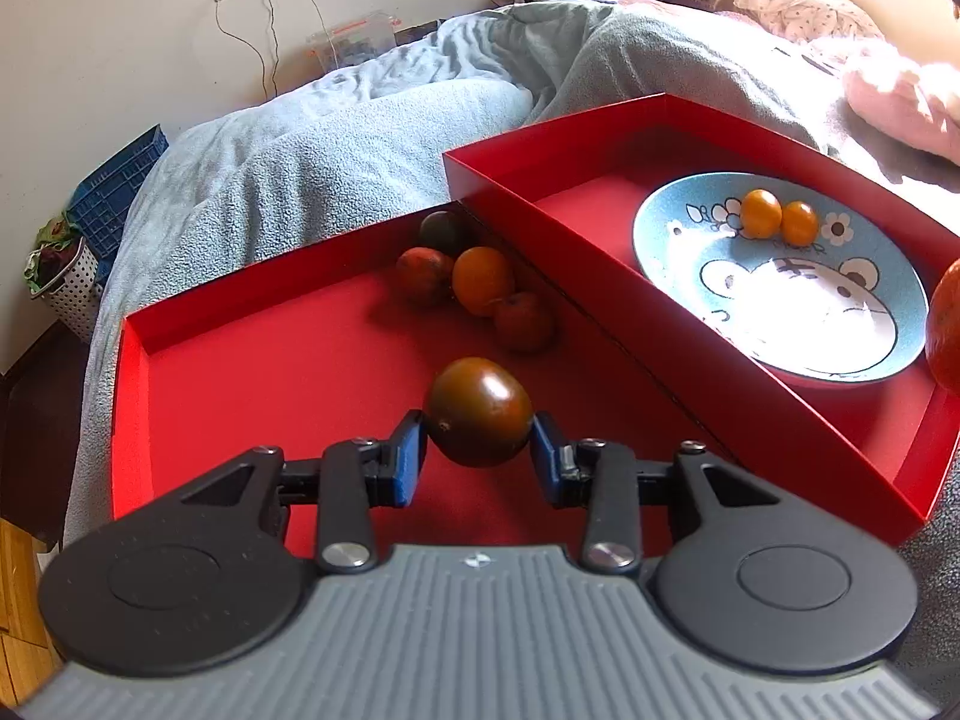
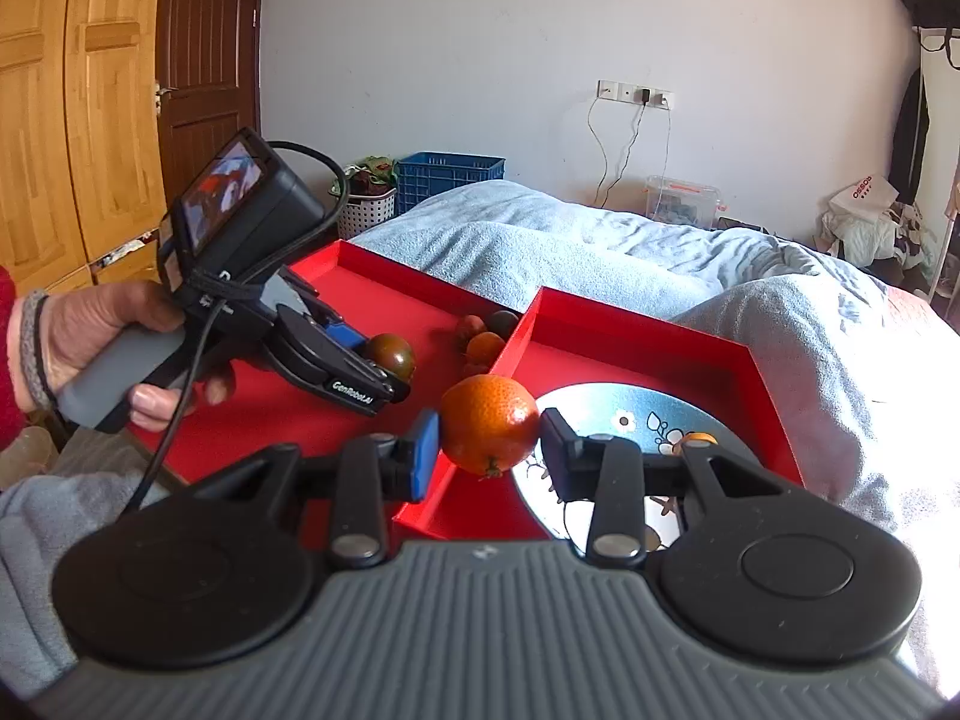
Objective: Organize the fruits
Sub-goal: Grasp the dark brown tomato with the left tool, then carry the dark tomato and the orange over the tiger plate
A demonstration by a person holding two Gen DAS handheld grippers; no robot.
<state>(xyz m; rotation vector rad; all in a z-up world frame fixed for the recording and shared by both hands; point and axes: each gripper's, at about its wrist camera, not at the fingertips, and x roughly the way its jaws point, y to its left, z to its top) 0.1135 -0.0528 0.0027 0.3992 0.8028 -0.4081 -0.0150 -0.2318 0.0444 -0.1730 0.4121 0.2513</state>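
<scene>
Two red trays sit on the bed (image 1: 288, 180). Left tray (image 1: 252, 372) has four fruits (image 1: 480, 282) bunched in its far right corner. Left hand (image 2: 90, 348) grips the handle, left claw (image 1: 479, 456) level and low over that tray, pads clamped on a dark tomato (image 1: 480, 411). Right tray (image 1: 600, 138) holds a plate (image 1: 690, 228) with two small orange fruits (image 1: 779, 217). Right claw (image 2: 489, 456), pointing forward over the trays' shared edge, pinches an orange (image 2: 489, 423) just above it.

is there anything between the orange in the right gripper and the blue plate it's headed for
Nothing visible. The right gripper holds the orange above the tray's near wall, beside the blue plate, whose centre is bare; two small yellow fruits sit near its far rim.
</scene>
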